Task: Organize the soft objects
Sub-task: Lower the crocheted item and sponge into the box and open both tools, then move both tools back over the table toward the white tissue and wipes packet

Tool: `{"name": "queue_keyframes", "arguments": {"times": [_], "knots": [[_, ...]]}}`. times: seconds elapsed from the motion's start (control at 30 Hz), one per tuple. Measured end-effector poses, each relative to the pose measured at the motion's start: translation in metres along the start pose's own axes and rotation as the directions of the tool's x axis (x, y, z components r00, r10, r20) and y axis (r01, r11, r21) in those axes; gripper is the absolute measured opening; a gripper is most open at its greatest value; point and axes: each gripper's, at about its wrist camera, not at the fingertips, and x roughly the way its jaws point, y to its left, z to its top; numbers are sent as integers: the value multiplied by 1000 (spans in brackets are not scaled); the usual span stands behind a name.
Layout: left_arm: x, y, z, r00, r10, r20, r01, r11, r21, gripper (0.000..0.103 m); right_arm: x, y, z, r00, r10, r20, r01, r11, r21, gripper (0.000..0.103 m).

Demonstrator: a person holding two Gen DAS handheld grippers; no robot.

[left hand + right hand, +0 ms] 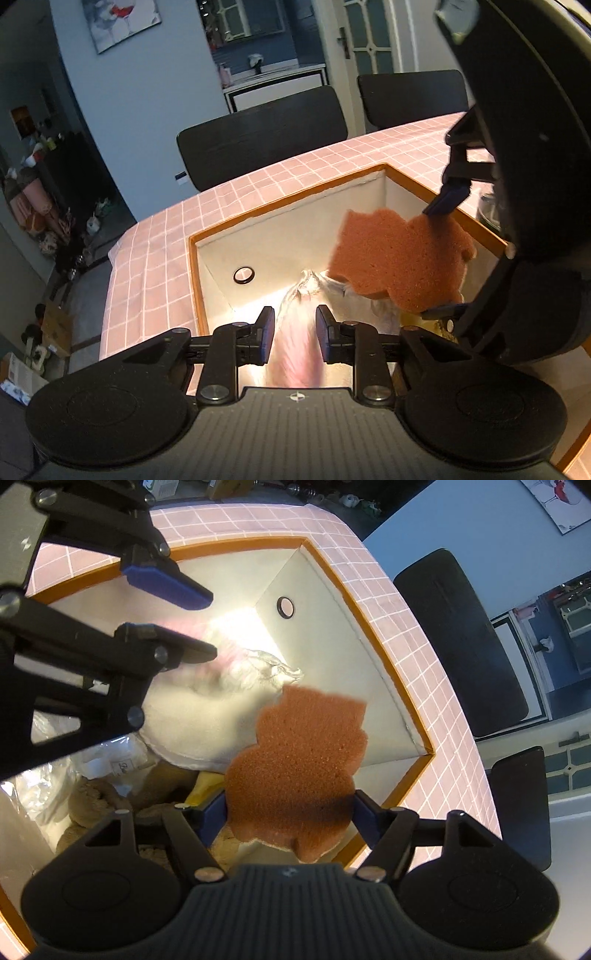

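The counter (155, 258), covered in a pink tiled cloth, carries a large box (258, 218) with an orange rim and white inner walls; two dark chairs (262, 136) stand behind the counter on the far side of the box. Inside the box lies a white, pink-tinged soft item in clear wrapping (207, 709), with tan plush things (92, 794) beside it toward the near wall. Above the box's interior, the right gripper (290, 808) holds a brown bear-shaped sponge (299, 771), its jaws clenched on the sponge's lower sides. The left gripper (294, 325) hangs over the wrapped item inside the box, its jaws released and parted, with the item blurred between them; whether they touch it I cannot tell. A small black-ringed hole (243, 275) sits in the box's far wall.
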Motion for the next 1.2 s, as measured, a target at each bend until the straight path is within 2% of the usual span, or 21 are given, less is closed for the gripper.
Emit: {"name": "queue_keyframes", "arguments": {"times": [0.1,0.33,0.63,0.77,0.9,1.07,1.2], "knots": [[-3,4,-2,1000,4,-2,-4,999,-32,39,-3,3,-1,1000,-4,4,4,1000,-8,76],[-20,6,1,1000,14,-3,-14,999,-39,42,-22,8,-4,1000,-13,22,14,999,-29,77],[-52,-7,7,999,-11,33,12,1000,-20,42,-76,9,-30,994,14,112,-10,999,-35,78],[-77,-25,10,995,-25,96,23,1000,14,42,-110,4,-59,983,31,182,-28,999,-20,78],[-106,-45,11,984,-68,162,63,997,37,42,-137,-10,-98,972,19,236,-30,999,44,78],[-128,-78,14,962,-157,224,142,986,81,43,-153,-27,-155,964,-8,265,-35,987,157,79],[-126,-109,20,942,-242,233,216,967,134,48,-147,-42,-200,967,-8,253,-59,964,259,80]]}}
